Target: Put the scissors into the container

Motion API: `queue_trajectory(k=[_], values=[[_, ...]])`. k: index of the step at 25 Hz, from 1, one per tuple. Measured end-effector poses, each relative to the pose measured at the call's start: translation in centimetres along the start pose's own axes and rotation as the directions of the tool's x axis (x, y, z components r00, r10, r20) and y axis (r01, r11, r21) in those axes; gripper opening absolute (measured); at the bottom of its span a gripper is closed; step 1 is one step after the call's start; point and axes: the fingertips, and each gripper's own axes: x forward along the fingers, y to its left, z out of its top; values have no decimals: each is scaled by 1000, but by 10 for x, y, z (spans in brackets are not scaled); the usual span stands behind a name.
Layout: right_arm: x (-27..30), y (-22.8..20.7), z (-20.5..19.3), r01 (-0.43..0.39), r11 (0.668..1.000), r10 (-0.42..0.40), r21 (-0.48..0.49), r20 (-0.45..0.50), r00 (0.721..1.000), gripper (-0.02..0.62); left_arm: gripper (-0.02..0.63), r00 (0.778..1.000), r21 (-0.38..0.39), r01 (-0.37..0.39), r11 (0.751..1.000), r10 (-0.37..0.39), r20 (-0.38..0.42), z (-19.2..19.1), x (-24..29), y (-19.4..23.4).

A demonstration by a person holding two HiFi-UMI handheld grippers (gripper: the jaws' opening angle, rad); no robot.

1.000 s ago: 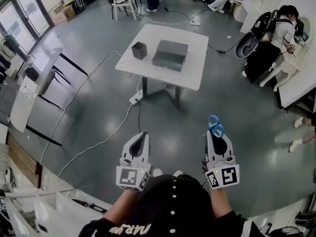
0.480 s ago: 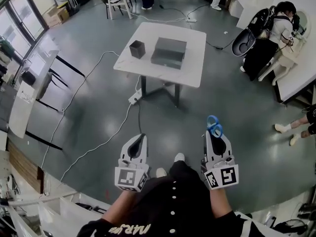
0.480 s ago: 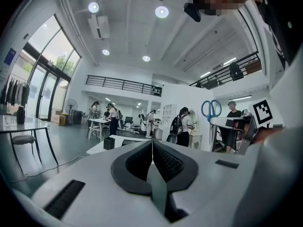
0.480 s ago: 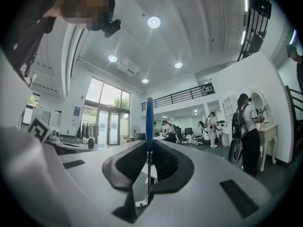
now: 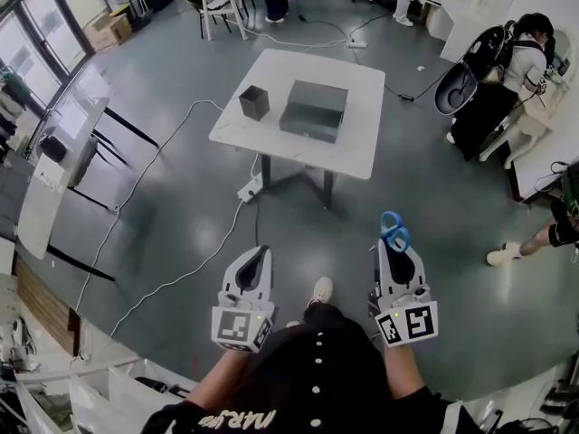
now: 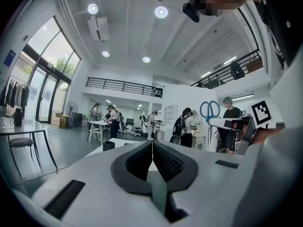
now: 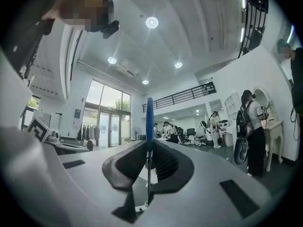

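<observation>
The right hand-held gripper (image 5: pixel 393 245) pinched the blue-handled scissors (image 5: pixel 394 231), whose handles protruded beyond its tips. The left hand-held gripper (image 5: pixel 262 254) was pressed together, empty. The container (image 5: pixel 254 102) stood on the table (image 5: pixel 362 120), well ahead of both.

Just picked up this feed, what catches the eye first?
The blue-handled scissors clamped in the right gripper, low in the head view. Ahead, a white table carries a small dark container beside a larger dark box. The left gripper is shut and empty.
</observation>
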Motion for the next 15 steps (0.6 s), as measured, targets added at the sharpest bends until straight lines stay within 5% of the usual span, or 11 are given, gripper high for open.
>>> queue_trajectory(k=[15], values=[[121, -81, -5, -60, 998, 60, 7, 3, 998, 49, 28, 998, 12, -63, 998, 63, 20, 29, 129, 31]])
